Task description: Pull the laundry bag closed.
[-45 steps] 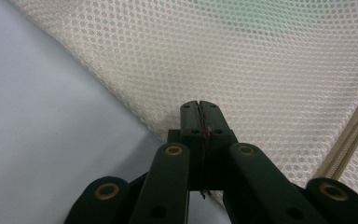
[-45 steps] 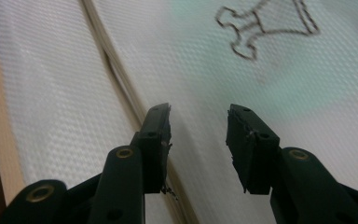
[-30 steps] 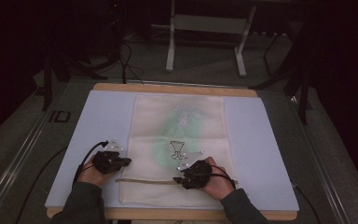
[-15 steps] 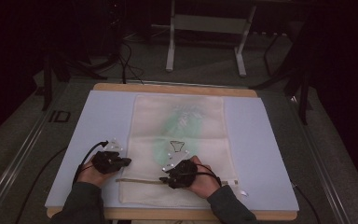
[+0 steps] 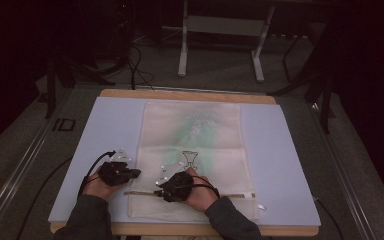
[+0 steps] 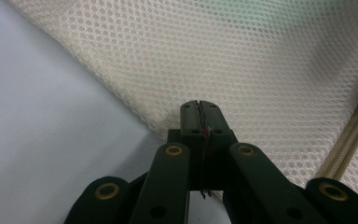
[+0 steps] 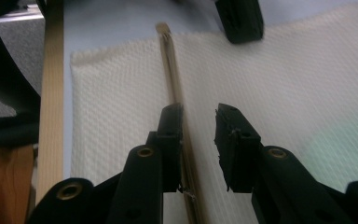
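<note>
**Zipper of the mesh bag: closing step, it seems**

The cream mesh laundry bag (image 5: 192,160) lies at the desk's near edge. Your left gripper (image 6: 199,108) pinches its left edge, jaws pressed together. Your right gripper (image 7: 199,116) stands spread beside the beige zipper strip (image 7: 171,65); next, close on the slider.

Left gripper (image 5: 130,173) with fingers (image 6: 199,122) pressed together, right gripper (image 5: 166,186) fingers (image 7: 235,140) parted.

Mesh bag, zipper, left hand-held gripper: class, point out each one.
mesh bag (image 5: 200,132): high view, upper middle of the fabric.
zipper (image 7: 172,70): right gripper view, far stretch.
left hand-held gripper (image 6: 200,109): left gripper view, closed jaw tips.
</note>
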Tool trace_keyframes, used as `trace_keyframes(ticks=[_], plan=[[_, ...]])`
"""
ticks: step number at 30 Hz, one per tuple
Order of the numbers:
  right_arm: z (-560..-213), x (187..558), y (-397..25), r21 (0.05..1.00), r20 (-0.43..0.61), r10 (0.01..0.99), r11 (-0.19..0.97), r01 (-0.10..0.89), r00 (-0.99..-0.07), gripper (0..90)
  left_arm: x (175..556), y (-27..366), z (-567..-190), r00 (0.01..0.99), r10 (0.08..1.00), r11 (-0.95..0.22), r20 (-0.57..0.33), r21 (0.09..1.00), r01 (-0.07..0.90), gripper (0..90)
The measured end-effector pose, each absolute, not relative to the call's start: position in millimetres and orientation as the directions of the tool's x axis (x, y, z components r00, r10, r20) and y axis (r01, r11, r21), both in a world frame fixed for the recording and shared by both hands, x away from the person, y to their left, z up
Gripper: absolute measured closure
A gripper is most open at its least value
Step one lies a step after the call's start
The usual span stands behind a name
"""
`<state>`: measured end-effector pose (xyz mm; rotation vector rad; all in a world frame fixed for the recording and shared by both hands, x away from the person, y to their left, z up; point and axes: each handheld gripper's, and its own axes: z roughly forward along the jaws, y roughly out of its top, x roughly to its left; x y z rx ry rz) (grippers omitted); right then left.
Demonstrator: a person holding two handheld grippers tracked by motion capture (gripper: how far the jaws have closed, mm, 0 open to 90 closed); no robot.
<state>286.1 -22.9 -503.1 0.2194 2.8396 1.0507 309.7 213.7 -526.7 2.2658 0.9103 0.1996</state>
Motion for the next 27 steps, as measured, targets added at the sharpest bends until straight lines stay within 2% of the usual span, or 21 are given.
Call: trace_keyframes(ticks=[12, 27], plan=[[-510.1, 286.3, 12.7, 0.664, -0.027, 0.144, 0.743, 0.09, -0.989, 82.0, 309.7, 215.6, -525.4, 0.733, 0.673, -0.514, -0.097, 0.652, 0.558, 88.3], [-516.6, 284.6, 54.2, 0.671, -0.028, 0.114, 0.739, 0.066, -0.993, 82.2, 309.4, 222.4, -522.5, 0.713, 0.693, -0.487, -0.107, 0.659, 0.573, 89.1]])
